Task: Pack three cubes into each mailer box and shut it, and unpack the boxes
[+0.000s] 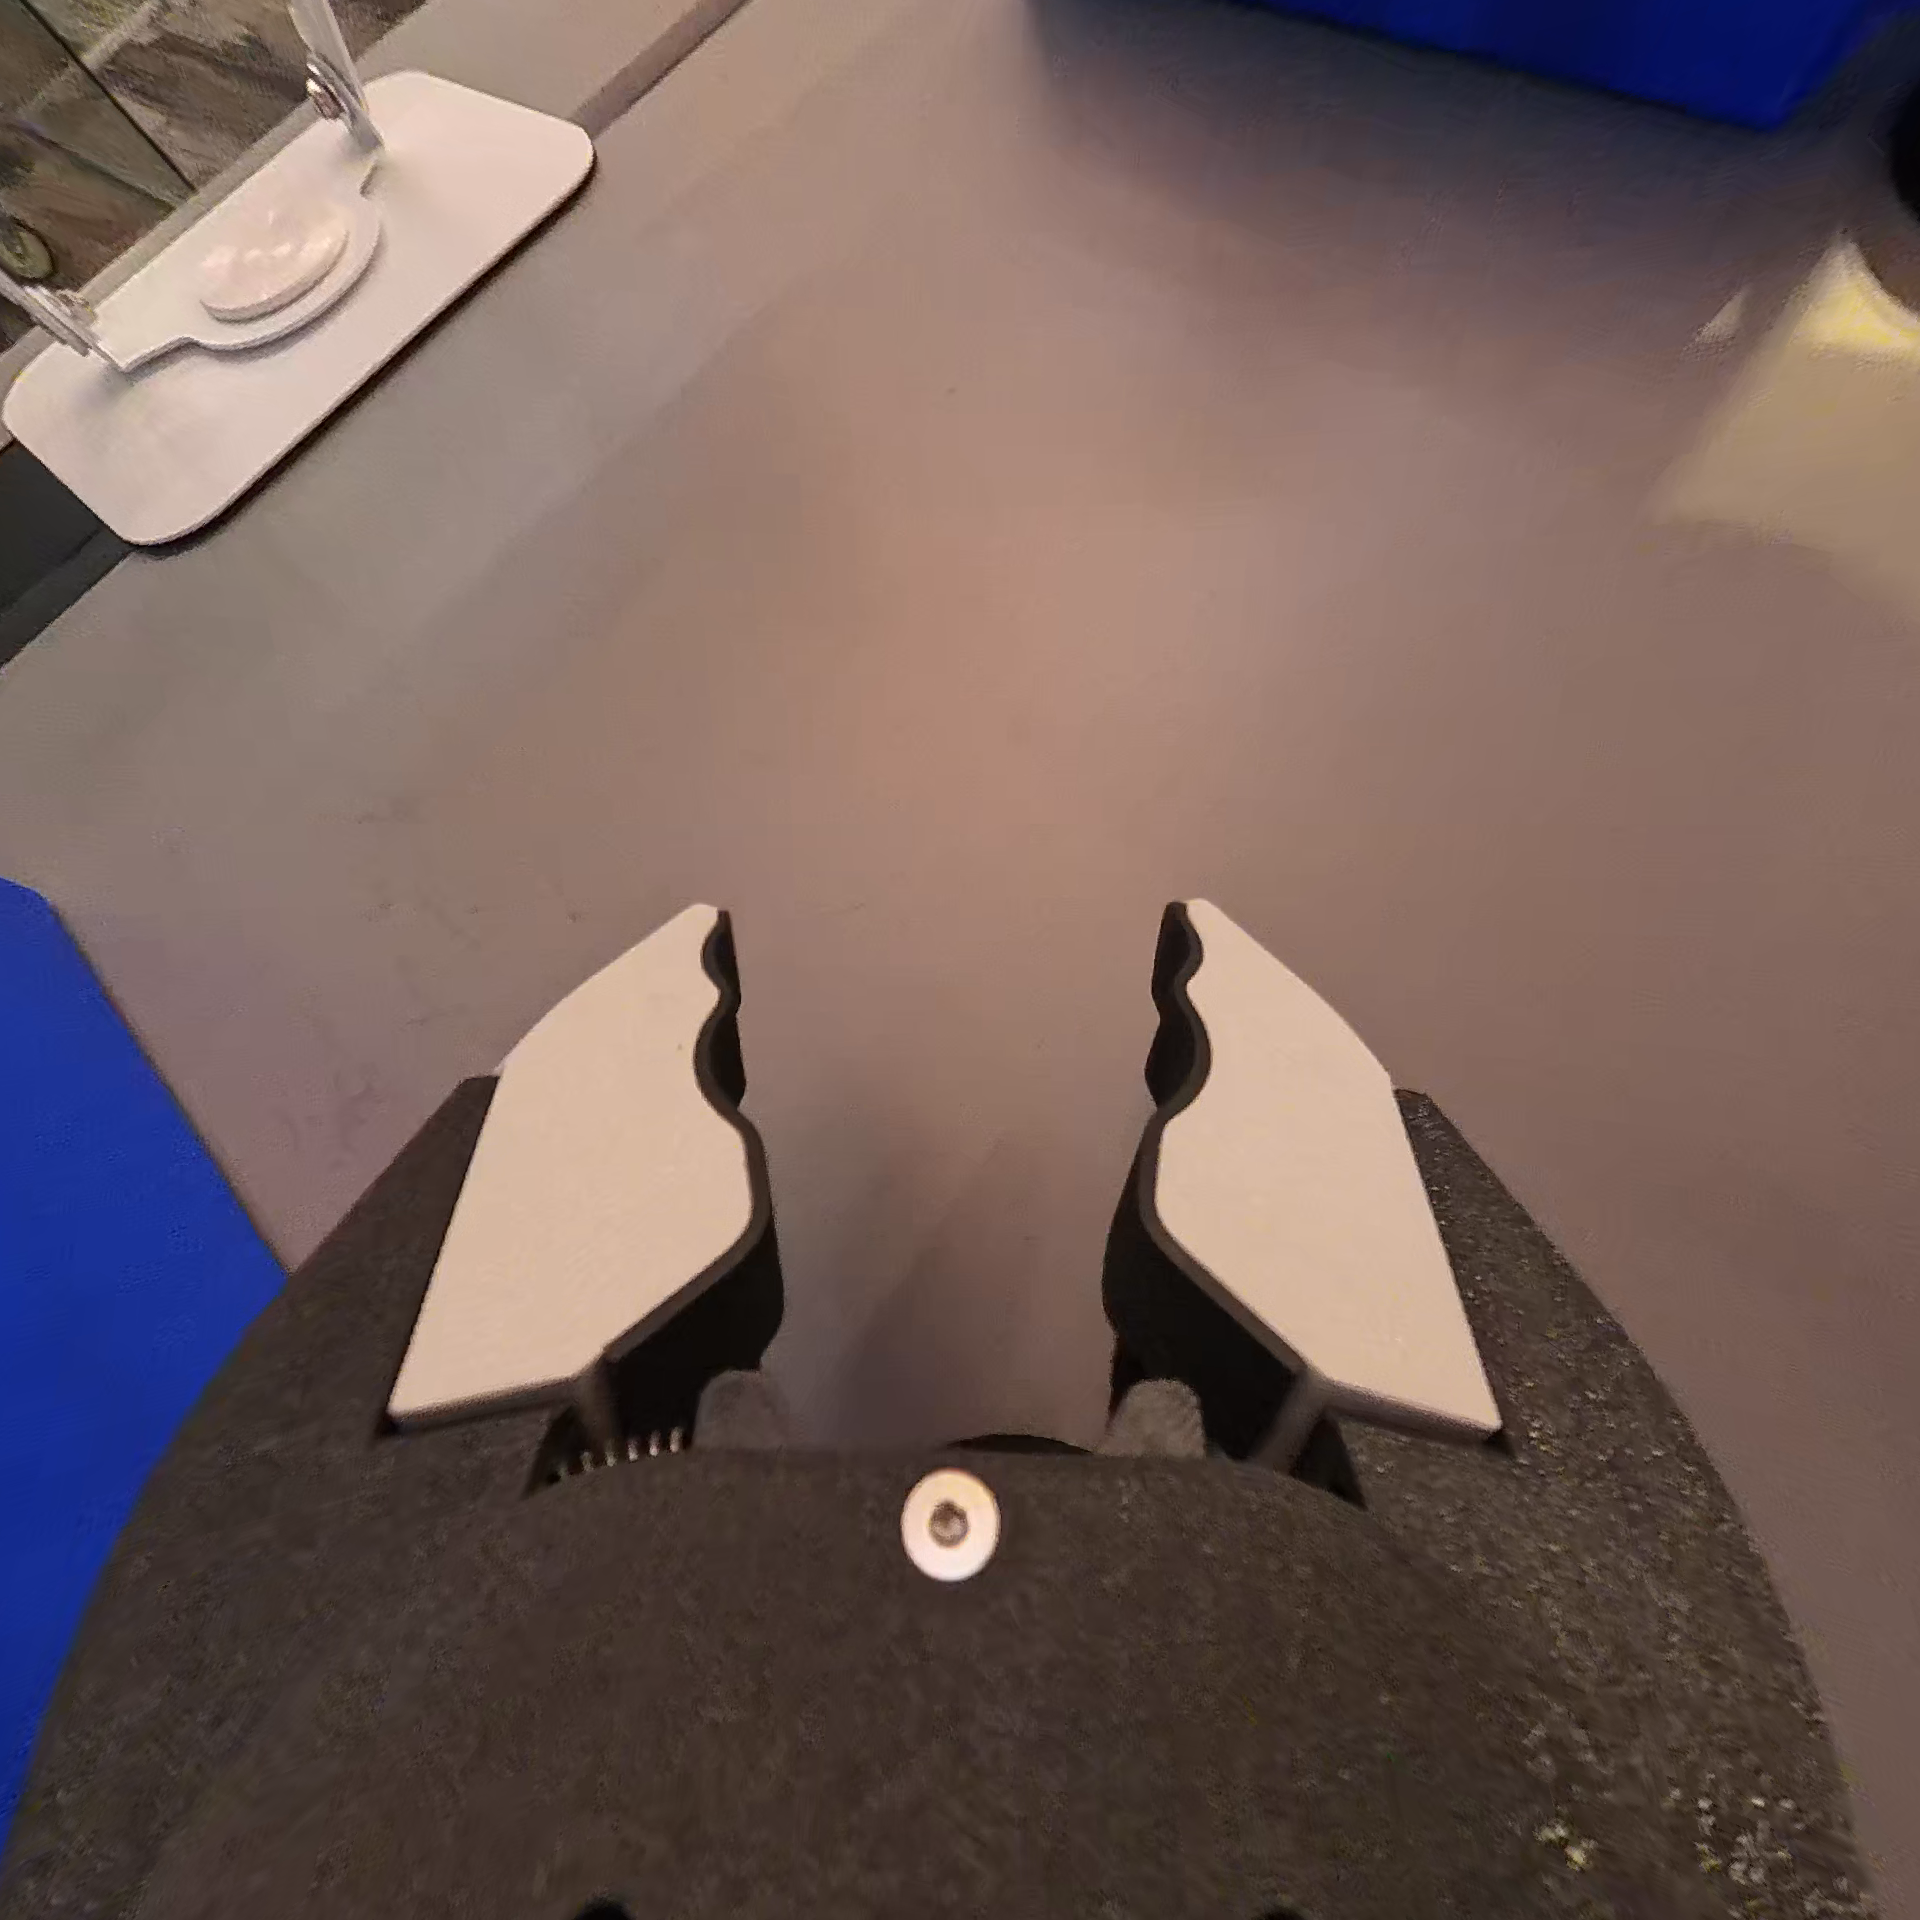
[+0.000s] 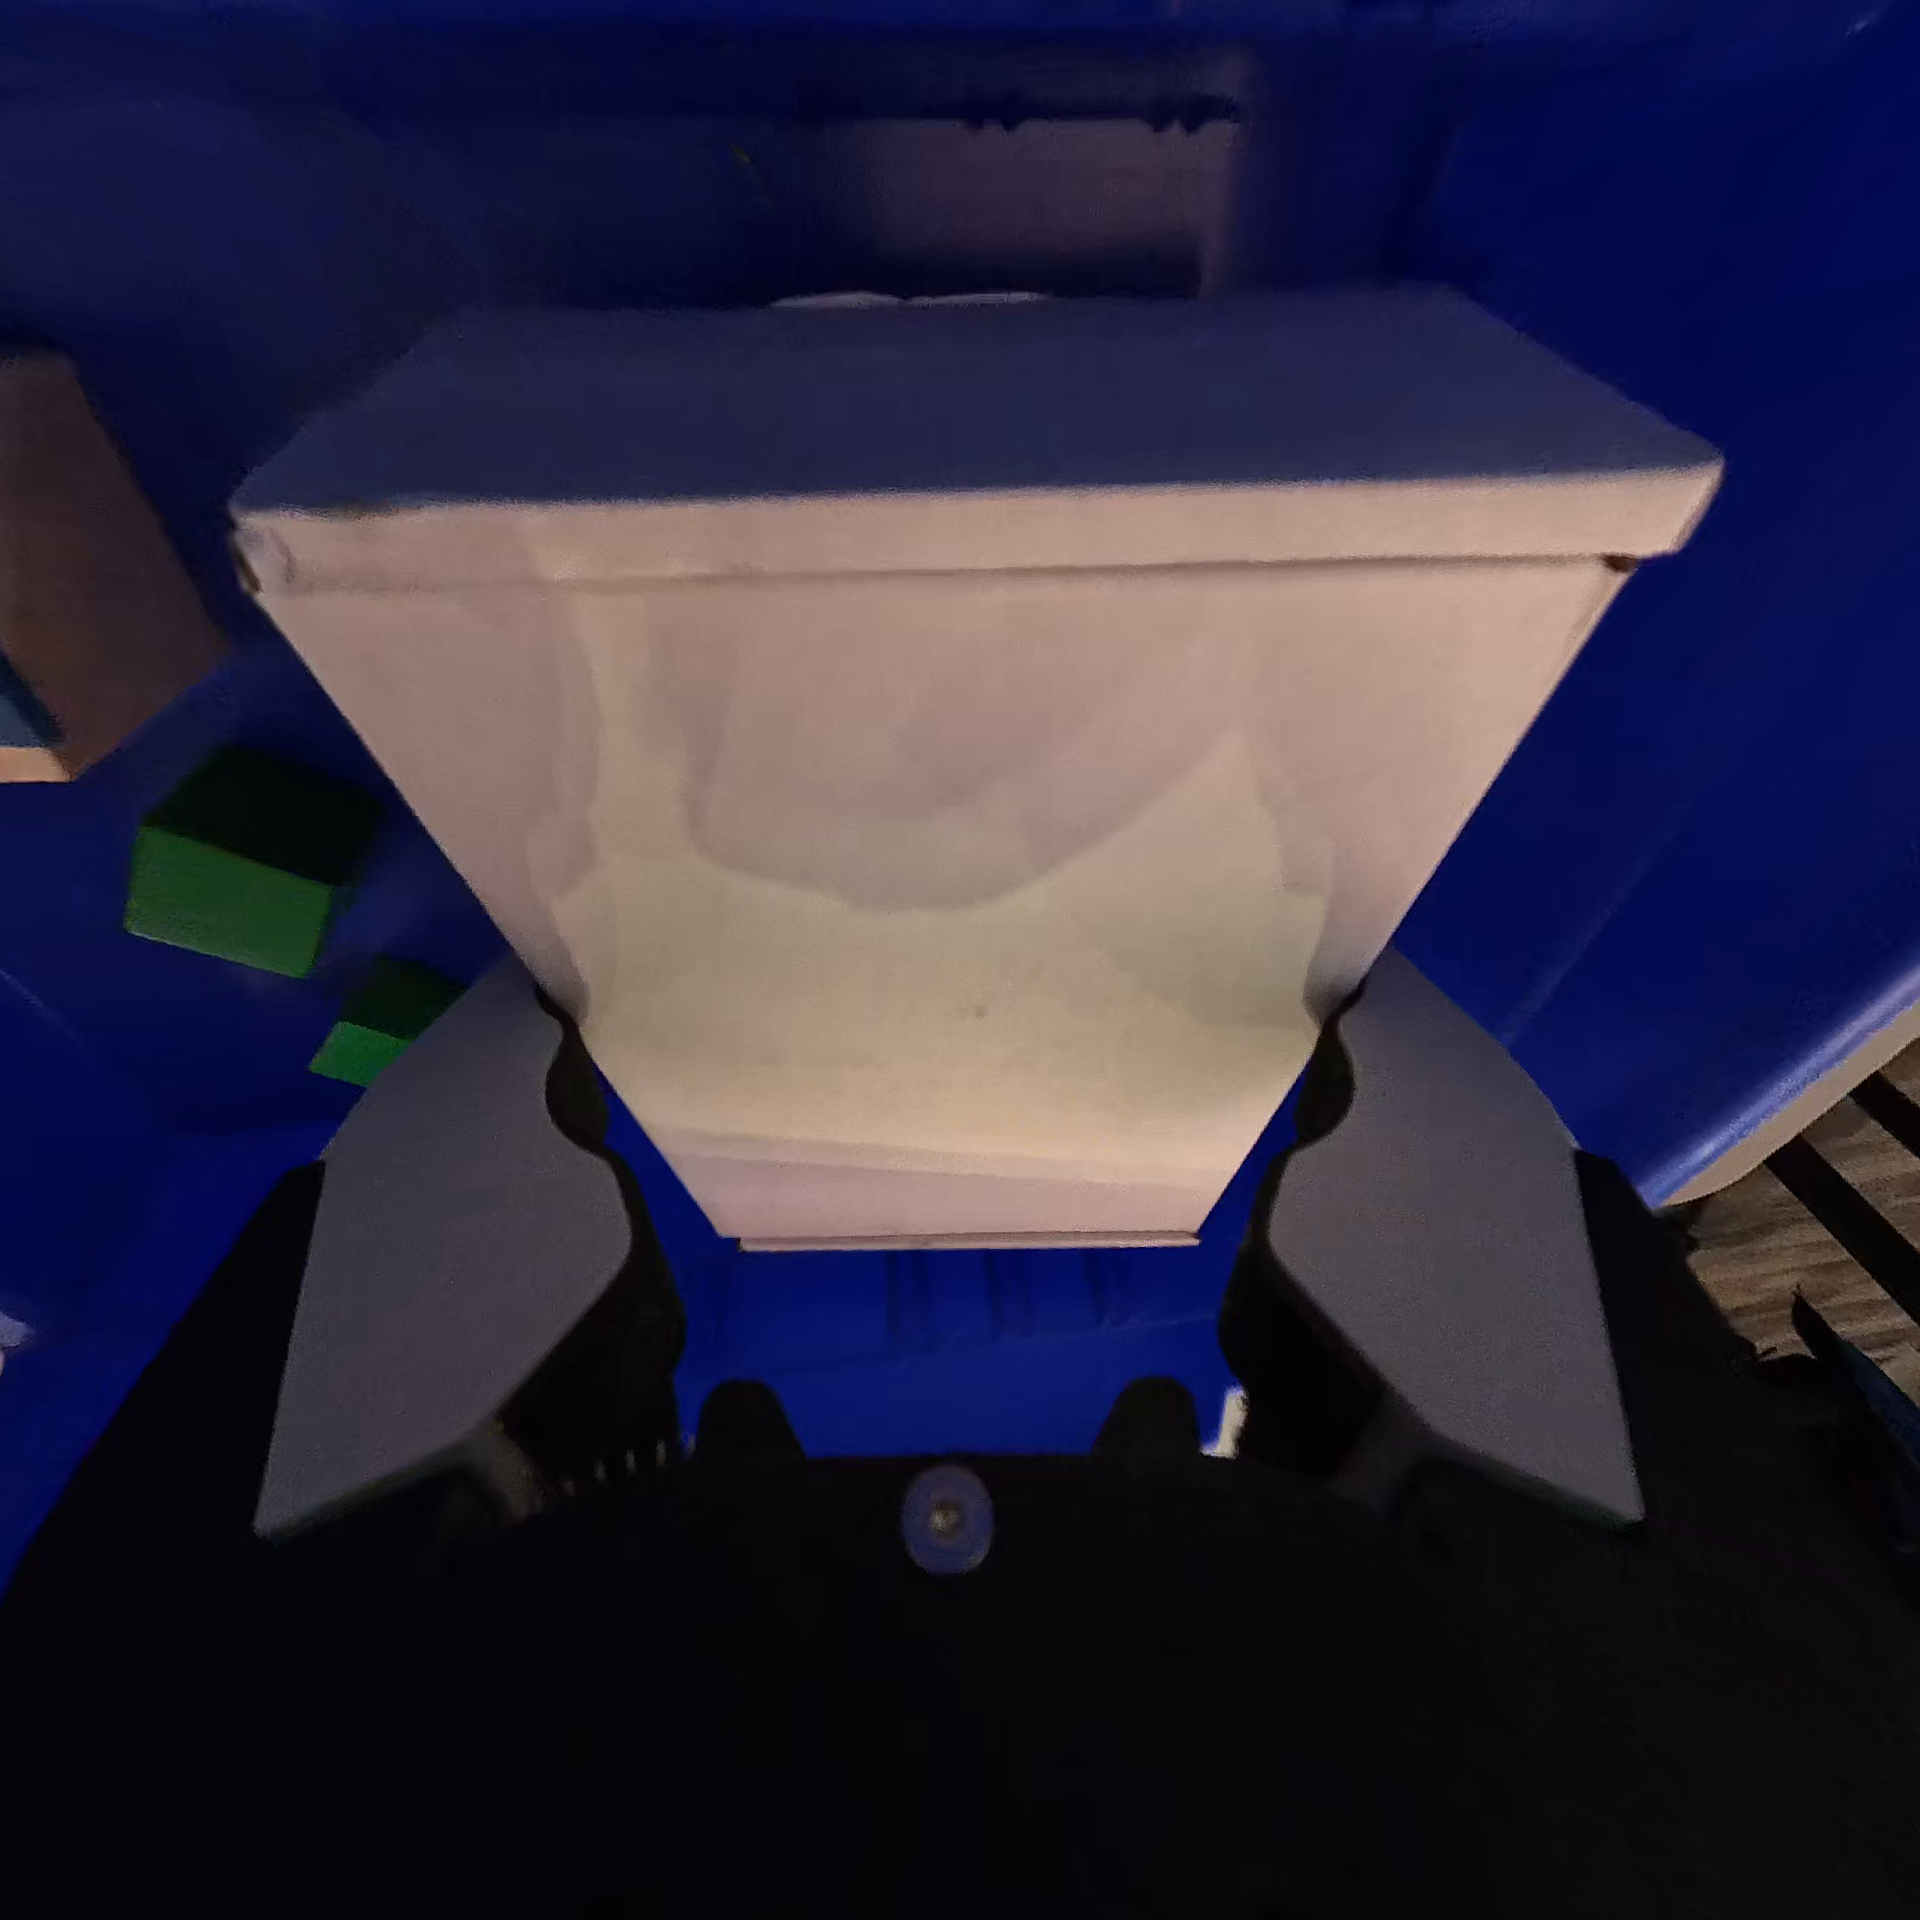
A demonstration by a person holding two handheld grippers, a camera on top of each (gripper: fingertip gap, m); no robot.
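Note:
In the right wrist view a white mailer box [image 2: 935,675] with its lid down sits between my right gripper's [image 2: 951,987] fingers. Both fingertips [image 2: 520,1039] press against its sides, so the gripper is shut on it, over a blue surface [image 2: 1662,727]. Two green cubes [image 2: 244,862] [image 2: 384,1023] lie on the blue surface to the left of the box. My left gripper [image 1: 948,914] is open and empty above a bare grey table [image 1: 935,520]. No cube or box lies between its fingers.
Another cardboard box [image 2: 73,582] shows at the left edge and one more [image 2: 1039,208] behind the held box. A white stand base [image 1: 291,301] sits far left on the table. Blue patches [image 1: 104,1247] [image 1: 1558,52] and a blurred cream shape [image 1: 1808,416] border the left view. Wood flooring [image 2: 1829,1195] shows at the right. One gripper's finger ends stand about 45 cm off the other's.

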